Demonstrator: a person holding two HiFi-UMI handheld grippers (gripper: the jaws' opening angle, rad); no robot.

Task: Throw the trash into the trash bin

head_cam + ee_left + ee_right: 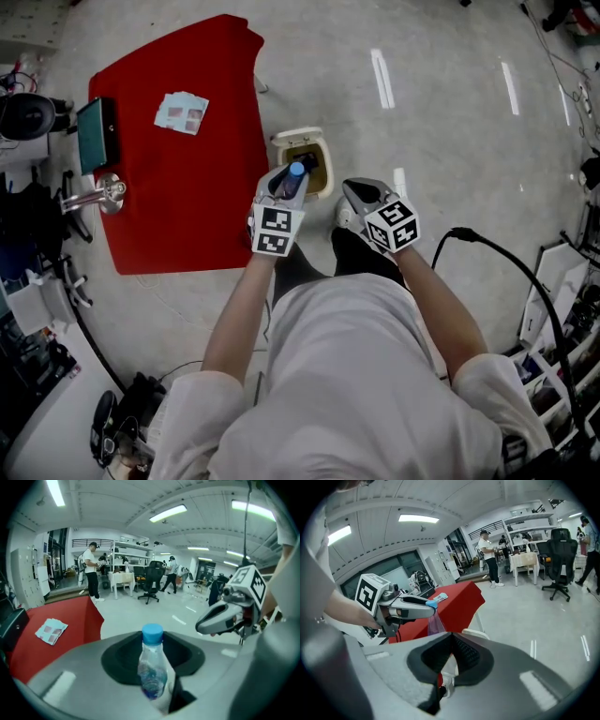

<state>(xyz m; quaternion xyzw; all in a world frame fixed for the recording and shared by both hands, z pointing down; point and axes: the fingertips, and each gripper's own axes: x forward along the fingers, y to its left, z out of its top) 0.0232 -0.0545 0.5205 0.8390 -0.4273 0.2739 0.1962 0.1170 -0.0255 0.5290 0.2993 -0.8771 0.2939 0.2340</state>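
A small cream trash bin (305,159) stands open on the floor beside the red table (178,206). My left gripper (289,180) is shut on a clear plastic bottle (294,176) with a blue cap, holding it just over the bin's near rim. In the left gripper view the bottle (152,667) stands upright between the jaws. My right gripper (361,194) hovers to the right of the bin, shut, with nothing in it. From the right gripper view (451,641) I see the left gripper (401,609), the bottle (435,620) and the bin's rim (476,632).
On the red table lie a paper packet (182,112), a dark flat device (97,133) and a metal fixture (94,197). A black cable (506,262) loops over the floor at right. Cluttered shelves line both sides. People and office chairs (151,581) are far off.
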